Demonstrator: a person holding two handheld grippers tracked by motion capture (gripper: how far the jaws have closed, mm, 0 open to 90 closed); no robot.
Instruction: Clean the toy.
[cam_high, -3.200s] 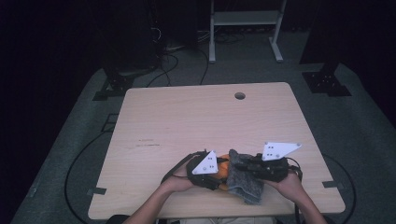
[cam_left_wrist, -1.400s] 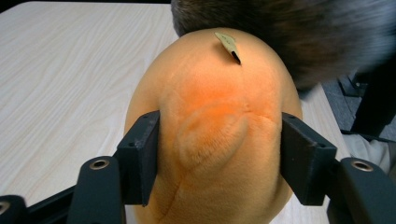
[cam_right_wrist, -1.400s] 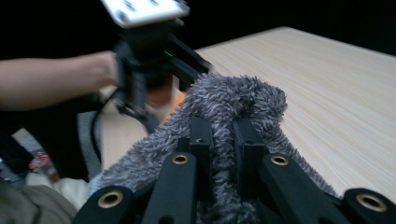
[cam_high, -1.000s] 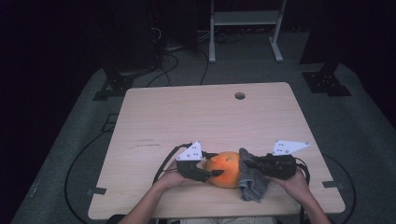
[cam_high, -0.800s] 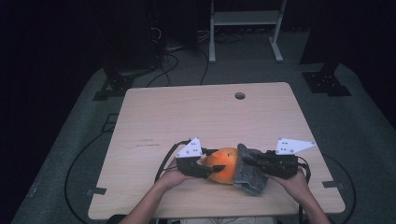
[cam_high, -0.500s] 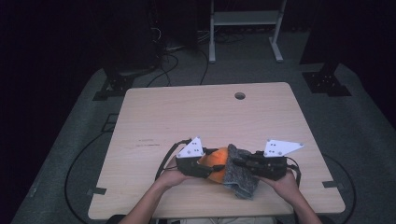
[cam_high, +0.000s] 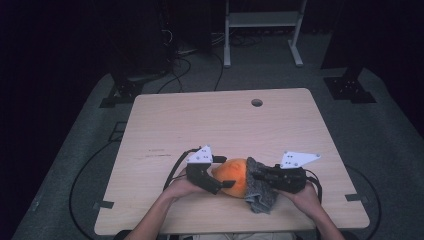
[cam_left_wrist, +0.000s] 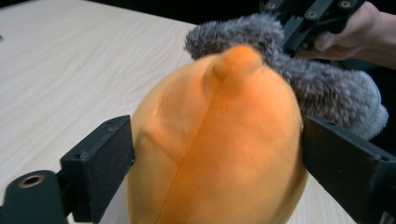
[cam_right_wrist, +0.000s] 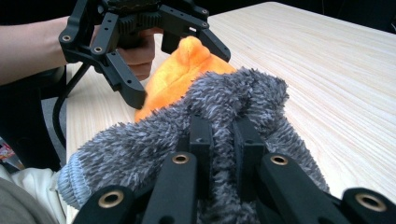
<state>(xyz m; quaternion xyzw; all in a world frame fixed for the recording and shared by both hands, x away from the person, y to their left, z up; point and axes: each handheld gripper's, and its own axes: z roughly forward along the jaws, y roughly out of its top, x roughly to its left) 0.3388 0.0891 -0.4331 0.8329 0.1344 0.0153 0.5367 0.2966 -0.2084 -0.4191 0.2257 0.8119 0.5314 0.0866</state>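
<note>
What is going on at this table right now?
A person works two hand-held grippers near the front edge of the wooden table. The right gripper is shut on a fuzzy grey sock, holding it against an orange plush toy. The left gripper has just opened its jaws wide; they now straddle the toy, one on each side. It looks as if the sock is being worked onto or off the toy.

far tabletop (cam_high: 225, 125): free | near edge: orange plush (cam_high: 234, 176), grey sock (cam_high: 260, 192)
</note>
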